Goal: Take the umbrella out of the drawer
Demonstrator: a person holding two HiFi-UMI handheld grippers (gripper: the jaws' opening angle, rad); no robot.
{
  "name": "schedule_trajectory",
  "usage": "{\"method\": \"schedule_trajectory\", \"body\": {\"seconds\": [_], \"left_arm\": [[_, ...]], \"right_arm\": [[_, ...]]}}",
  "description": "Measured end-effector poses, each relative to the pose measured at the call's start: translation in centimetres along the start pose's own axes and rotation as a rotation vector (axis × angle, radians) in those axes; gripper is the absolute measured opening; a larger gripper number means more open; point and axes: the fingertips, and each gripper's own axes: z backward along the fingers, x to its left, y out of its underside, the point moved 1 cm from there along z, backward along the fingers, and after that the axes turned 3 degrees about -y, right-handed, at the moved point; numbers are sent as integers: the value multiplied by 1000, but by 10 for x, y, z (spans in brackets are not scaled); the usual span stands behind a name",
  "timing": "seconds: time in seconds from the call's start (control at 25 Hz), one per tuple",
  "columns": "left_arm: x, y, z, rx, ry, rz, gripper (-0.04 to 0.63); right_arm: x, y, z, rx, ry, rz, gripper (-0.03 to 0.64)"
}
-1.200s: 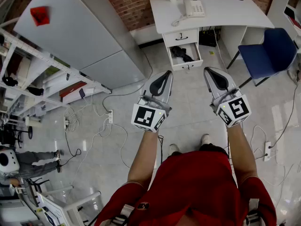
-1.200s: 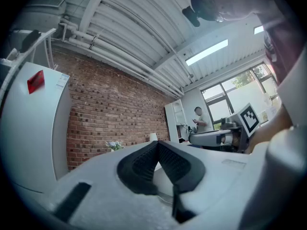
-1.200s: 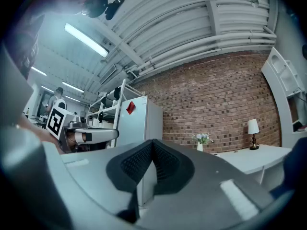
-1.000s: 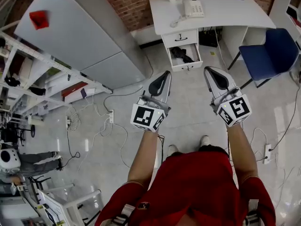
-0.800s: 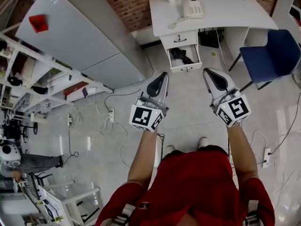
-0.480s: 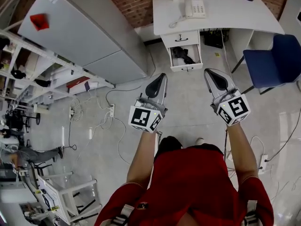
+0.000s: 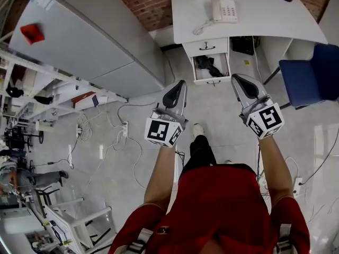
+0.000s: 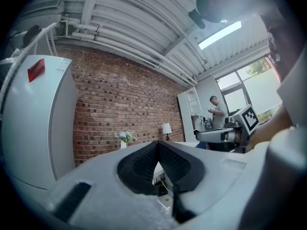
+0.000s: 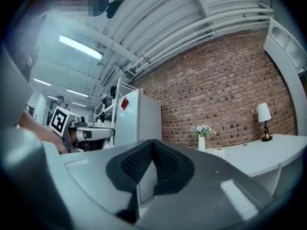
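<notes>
Brick wall (image 7: 153, 1) behind a white desk (image 7: 265, 15), blue chair (image 7: 310, 78) beside (pale glossy floor (image 7: 222, 107))

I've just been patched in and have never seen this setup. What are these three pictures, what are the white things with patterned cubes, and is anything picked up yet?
There is no robot here. A person in a red top holds a pair of white hand tongs in each hand: the left tongs and the right tongs. The cubes are part of them. The head view looks down from the person's head. The other two views ride on the tongs and look along the jaws. Both pairs are shut and empty. Ahead is a white desk with a white telephone on it. Its lower white drawer is open, and the black folded umbrella lies inside, untouched.
</notes>
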Motion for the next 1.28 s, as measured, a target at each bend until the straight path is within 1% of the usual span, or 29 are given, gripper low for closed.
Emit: {"method": "schedule_trajectory", "body": {"seconds": [0.24, 0.44, 0.68, 0.84, 1.0, 1.28], "left_arm": [[83, 23, -50, -10, 29, 2, 5], [149, 47, -84, 9, 70, 10, 5], [205, 70, -115, 18, 104, 48, 5], [227, 81, -137, 22, 116, 55, 5], [233, 93, -152, 41, 115, 58, 5], [227, 106, -160, 84, 51, 54, 5]], "right_arm": [[-16, 14, -83, 37, 6, 29, 12], [-31, 31, -155, 78, 41, 30, 12], [-46, 45, -216, 134, 70, 53, 12], [-64, 57, -239, 160, 85, 60, 12], [-83, 73, -248, 189, 85, 58, 12], [-109, 88, -247, 187, 41, 33, 12]]}}
